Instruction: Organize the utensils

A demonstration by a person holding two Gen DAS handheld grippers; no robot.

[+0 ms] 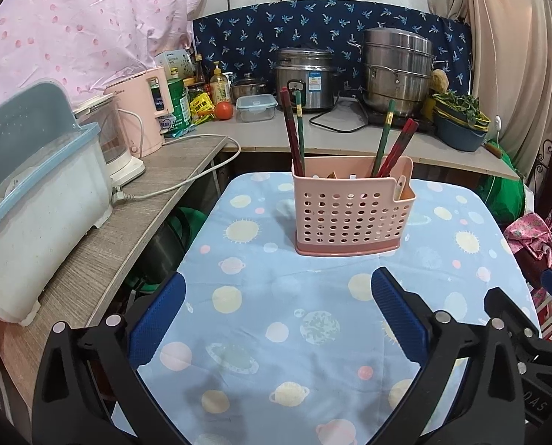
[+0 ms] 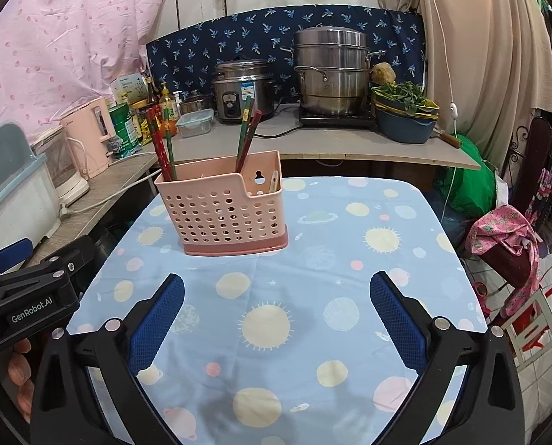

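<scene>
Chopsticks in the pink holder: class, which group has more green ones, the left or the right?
Neither: each group shows one green chopstick. The left group pairs its green one with red; the right group has its green one leaning beside red ones in the pink holder.

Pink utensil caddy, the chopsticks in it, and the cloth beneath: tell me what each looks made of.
Pink utensil caddy: moulded plastic, matte, judging by its uniform punched holes and thin walls. Chopsticks: probably lacquered wood or bamboo, with glossy red and green coats; uncertain. Cloth: printed woven fabric with soft creases and a fold line.
</scene>
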